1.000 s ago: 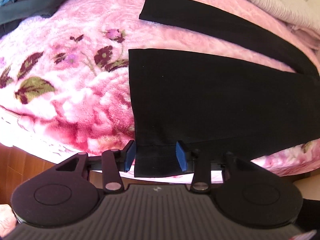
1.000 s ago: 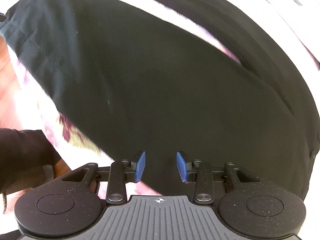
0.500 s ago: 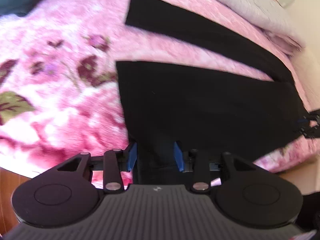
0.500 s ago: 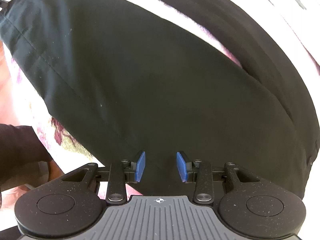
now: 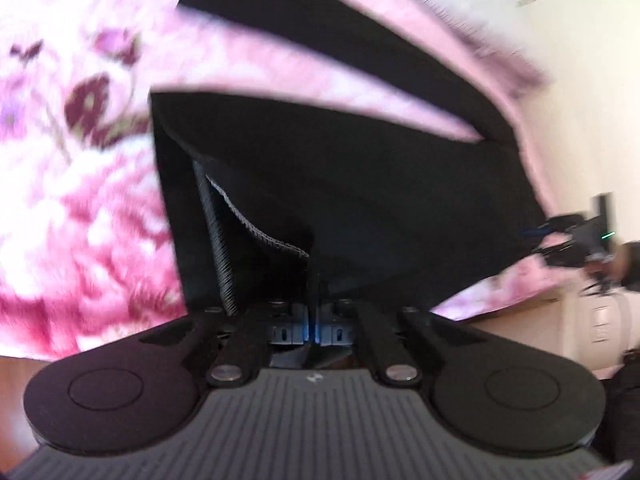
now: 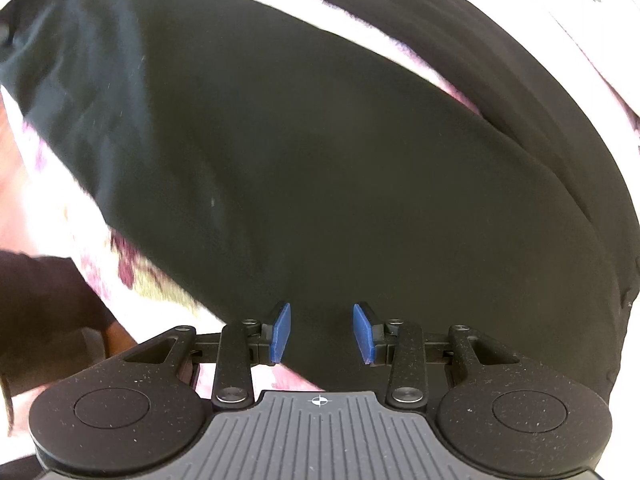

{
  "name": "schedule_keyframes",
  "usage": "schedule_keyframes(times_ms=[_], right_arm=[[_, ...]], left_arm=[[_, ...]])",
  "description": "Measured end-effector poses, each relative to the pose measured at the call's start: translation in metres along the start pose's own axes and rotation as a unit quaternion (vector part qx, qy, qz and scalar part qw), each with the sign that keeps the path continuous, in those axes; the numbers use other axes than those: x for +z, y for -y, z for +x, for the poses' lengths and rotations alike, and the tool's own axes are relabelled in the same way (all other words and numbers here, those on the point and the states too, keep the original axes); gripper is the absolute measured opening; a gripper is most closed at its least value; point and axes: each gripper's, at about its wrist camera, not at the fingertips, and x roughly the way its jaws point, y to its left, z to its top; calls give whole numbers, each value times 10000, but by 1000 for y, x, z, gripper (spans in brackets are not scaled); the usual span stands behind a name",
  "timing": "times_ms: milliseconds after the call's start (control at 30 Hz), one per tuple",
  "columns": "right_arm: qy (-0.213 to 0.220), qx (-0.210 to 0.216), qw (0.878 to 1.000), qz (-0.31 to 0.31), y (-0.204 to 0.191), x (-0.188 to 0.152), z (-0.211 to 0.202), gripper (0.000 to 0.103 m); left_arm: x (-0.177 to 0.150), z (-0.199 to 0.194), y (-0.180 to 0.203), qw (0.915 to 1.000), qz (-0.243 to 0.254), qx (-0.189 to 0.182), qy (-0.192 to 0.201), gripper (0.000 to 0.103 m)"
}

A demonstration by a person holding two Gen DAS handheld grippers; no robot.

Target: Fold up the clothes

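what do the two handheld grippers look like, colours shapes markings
Both match: the left gripper and right gripper have a grey ribbed body, two round black discs at the sides, black linkage arms with silver screws, and blue pads. A small white crosshair mark sits on the ribs.

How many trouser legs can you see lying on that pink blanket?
2: one black trouser leg lies near, its hem pinched in the left claw; the other stretches behind, across the pink floral blanket.

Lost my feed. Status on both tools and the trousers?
Left tool just closed on trousers hem, lifting it. Right tool open above trousers. Nothing obstructing.
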Motion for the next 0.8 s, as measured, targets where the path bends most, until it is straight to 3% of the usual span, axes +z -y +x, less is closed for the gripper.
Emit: schedule_keyframes(times_ms=[100,233,367,500,667,800], right_arm=[[-63,-11,10000,44,-1,-10,3,38],[-133,-4,9999,75,-5,-20,6,38],[-161,-8,9999,-24,-11,-24,3,38],[-11,-87,9997,-249,-19,-21,-10,38],[713,102,9965,-430,-16,28,-29,38],[1048,388,9878,-1088,-20,84,-23,38]], left_arm=[[0,-31,-2,9993,39,-379,43,0],[-9,-38,1,9954,355,-616,-644,0],[-14,-17,12,9893,788,-325,-1180,0],[-14,-6,14,9879,954,-56,-1221,0],[-20,-2,13,9862,1131,67,-1206,1],[-36,0,23,9839,1164,157,-1346,1]])
